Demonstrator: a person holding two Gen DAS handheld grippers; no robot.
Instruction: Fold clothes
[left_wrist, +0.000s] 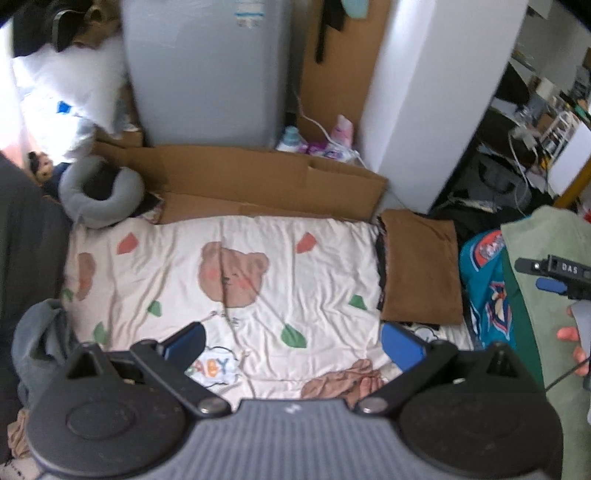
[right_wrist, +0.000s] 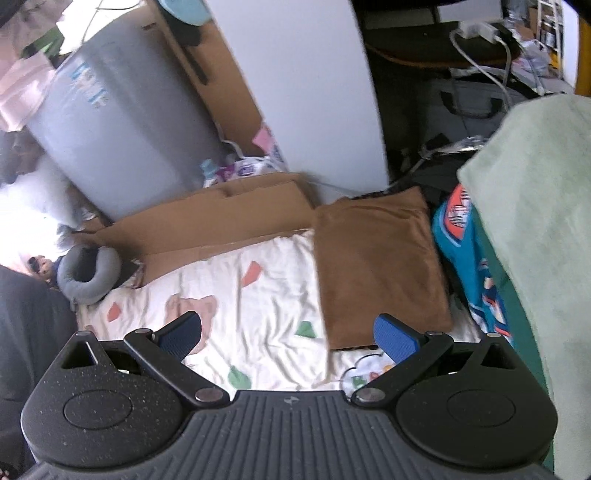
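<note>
Clothes: brown garment (right_wrist: 380, 266) folded flat into a neat rectangle, lying at right edge of bear-print blanket (left_wrist: 221, 288), partly over it; dark fabric showing under its left edge in left wrist view.
Other clothes: crumpled tan piece (left_wrist: 343, 384) low on blanket, unfolded, just ahead of left gripper body; grey bunched fabric (left_wrist: 40, 332) at left edge; teal printed piece (right_wrist: 465, 258) just right of brown garment, rumpled; pale green fabric (right_wrist: 535, 221) draped high at far right.
Left gripper (left_wrist: 295, 341): jaws spread wide, nothing between them, held above blanket, pointing across bed.
Right gripper (right_wrist: 288, 332): jaws wide, empty; right finger over near corner of brown garment, not gripping it.
Right hand (left_wrist: 576, 343): fingertips visible in left wrist view, at far right by green fabric.
Garment vs grippers: brown garment ahead and right of both; nearer right gripper; well right of left gripper's span.
Why placed so: probably set aside at blanket's edge as finished stack, leaving middle of blanket free as folding surface; judgement only.
Why grippers wide: likely between grasps; fits either just-released fold or approach to another piece; cannot tell which.
Stage: one piece lies folded; tan, grey and teal pieces lie loose.
Surroundings: flattened cardboard (left_wrist: 258, 181) beyond blanket, grey neck pillow (left_wrist: 99, 192) at far left corner, grey appliance (left_wrist: 207, 70) behind.
</note>
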